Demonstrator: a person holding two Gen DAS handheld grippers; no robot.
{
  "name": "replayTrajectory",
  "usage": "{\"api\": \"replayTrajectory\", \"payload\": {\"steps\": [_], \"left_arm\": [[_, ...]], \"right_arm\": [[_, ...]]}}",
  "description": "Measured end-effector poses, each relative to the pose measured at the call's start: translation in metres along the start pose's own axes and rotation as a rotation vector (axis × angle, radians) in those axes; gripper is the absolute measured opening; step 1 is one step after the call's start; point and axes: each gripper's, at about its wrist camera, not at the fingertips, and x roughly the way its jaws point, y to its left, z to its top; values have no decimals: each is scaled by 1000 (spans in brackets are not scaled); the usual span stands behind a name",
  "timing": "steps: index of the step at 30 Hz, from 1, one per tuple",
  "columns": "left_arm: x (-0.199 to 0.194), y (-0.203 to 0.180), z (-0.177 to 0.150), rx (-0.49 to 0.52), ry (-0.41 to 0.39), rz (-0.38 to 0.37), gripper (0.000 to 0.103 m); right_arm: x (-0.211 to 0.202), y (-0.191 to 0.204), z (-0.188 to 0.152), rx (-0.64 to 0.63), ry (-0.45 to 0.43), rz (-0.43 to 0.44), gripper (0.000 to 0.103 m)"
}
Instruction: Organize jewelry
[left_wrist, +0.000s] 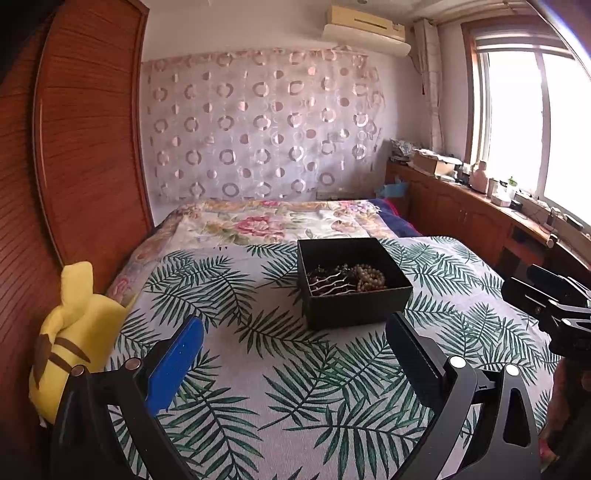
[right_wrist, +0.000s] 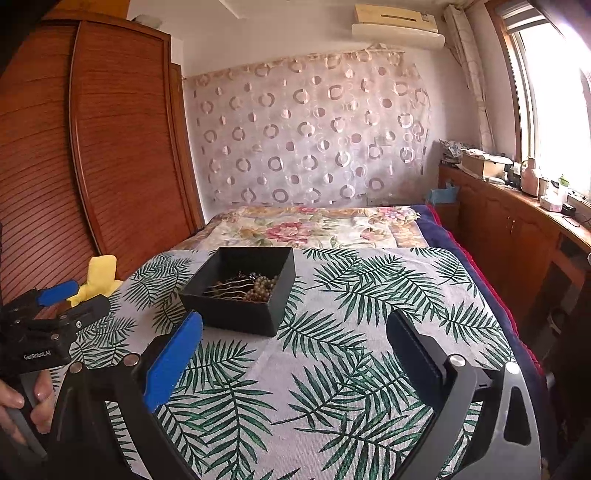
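Observation:
A black open box (left_wrist: 356, 308) sits on the leaf-print cloth (left_wrist: 258, 369) on the bed. Inside it lie a beaded bracelet (left_wrist: 371, 277), wavy silver hair pins (left_wrist: 330, 286) and dark jewelry. The box also shows in the right wrist view (right_wrist: 236, 314), with the beads (right_wrist: 260, 286) inside. My left gripper (left_wrist: 293, 332) is open and empty, a little short of the box. My right gripper (right_wrist: 293, 328) is open and empty, with the box ahead to its left. The left gripper also shows at the left edge of the right wrist view (right_wrist: 74, 295).
A yellow plush toy (left_wrist: 74, 343) lies at the bed's left edge against a wooden wardrobe (left_wrist: 74, 147). A floral blanket (left_wrist: 277, 221) covers the far bed. A wooden cabinet (left_wrist: 480, 206) with clutter runs under the window at right.

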Motion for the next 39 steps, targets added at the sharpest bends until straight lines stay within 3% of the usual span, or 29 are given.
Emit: {"api": "replayTrajectory", "payload": {"steps": [39], "left_arm": [[-3, -1, 2, -1, -2, -3, 95]], "right_arm": [[-4, 4, 1, -5, -9, -4, 100]]}}
